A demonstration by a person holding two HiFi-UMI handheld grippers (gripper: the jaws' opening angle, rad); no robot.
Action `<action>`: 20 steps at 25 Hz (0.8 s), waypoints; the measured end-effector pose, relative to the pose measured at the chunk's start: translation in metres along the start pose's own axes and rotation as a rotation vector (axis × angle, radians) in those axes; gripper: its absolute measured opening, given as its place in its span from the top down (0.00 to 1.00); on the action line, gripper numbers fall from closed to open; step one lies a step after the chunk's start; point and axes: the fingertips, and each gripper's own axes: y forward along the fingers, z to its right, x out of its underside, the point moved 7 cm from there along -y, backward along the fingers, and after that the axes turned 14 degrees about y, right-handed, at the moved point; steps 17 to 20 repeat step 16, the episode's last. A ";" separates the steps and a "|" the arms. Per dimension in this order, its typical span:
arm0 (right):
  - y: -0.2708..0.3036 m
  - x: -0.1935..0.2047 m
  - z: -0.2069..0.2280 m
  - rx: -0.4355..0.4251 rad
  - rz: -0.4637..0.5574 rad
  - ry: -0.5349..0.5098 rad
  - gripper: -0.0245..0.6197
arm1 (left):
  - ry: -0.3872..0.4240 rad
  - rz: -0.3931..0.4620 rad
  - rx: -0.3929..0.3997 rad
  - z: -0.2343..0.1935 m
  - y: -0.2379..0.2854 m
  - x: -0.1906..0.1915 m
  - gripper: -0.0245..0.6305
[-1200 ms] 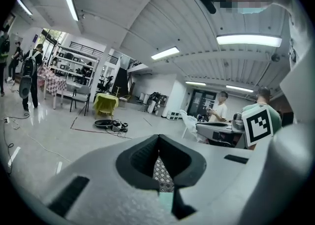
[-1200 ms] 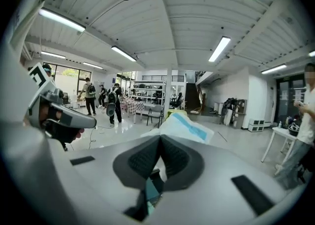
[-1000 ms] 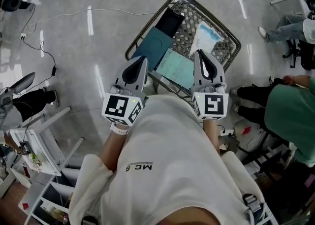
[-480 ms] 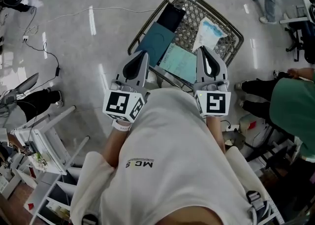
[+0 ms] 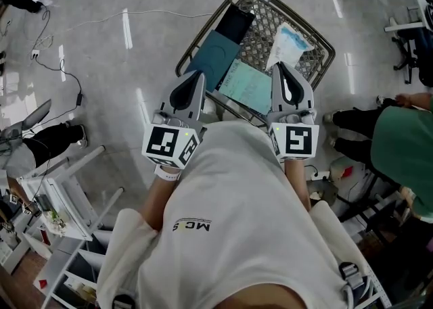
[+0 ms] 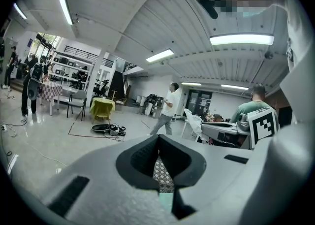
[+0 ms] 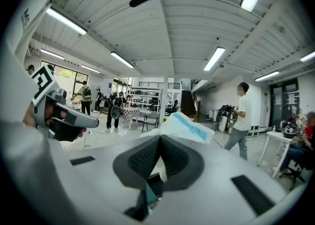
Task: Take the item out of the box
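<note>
A wire basket point(image 5: 258, 34) stands on the floor in front of me. It holds a dark teal flat box point(image 5: 216, 57), a black item point(image 5: 235, 26), a light teal booklet point(image 5: 245, 88) and a white packet with blue print point(image 5: 289, 42). My left gripper point(image 5: 196, 75) hangs over the basket's near left rim, jaws shut and empty. My right gripper point(image 5: 281, 66) hovers just over the packet's near end, also shut with nothing in it. The right gripper view shows the packet point(image 7: 184, 125) just beyond the closed jaws point(image 7: 160, 138). The left gripper view shows basket mesh point(image 6: 161, 175) through its shut jaws point(image 6: 158, 136).
A person in a green top point(image 5: 404, 152) sits close at the right. A white rack point(image 5: 55, 199) stands at the lower left. Cables point(image 5: 88, 19) trail over the grey floor at the upper left. An office chair point(image 5: 414, 10) is at the far right.
Both grippers have stayed nearly still over the basket, both shut. A person's legs at the upper right have walked off out of the head view.
</note>
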 end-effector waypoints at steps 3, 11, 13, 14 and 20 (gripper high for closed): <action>0.001 0.001 0.001 -0.003 -0.002 0.001 0.94 | -0.003 0.000 -0.001 0.000 0.001 0.002 0.93; 0.002 0.004 0.002 -0.014 -0.007 0.005 0.94 | 0.003 0.000 -0.011 0.002 0.001 0.000 0.93; 0.003 0.004 0.003 -0.010 -0.005 0.014 0.94 | 0.005 0.000 -0.008 0.002 0.001 -0.001 0.92; 0.003 0.004 0.003 -0.008 -0.004 0.017 0.94 | 0.006 -0.001 -0.007 0.002 0.001 -0.001 0.93; 0.003 0.004 0.003 -0.004 -0.001 0.025 0.94 | 0.008 -0.001 -0.006 0.002 0.002 -0.001 0.93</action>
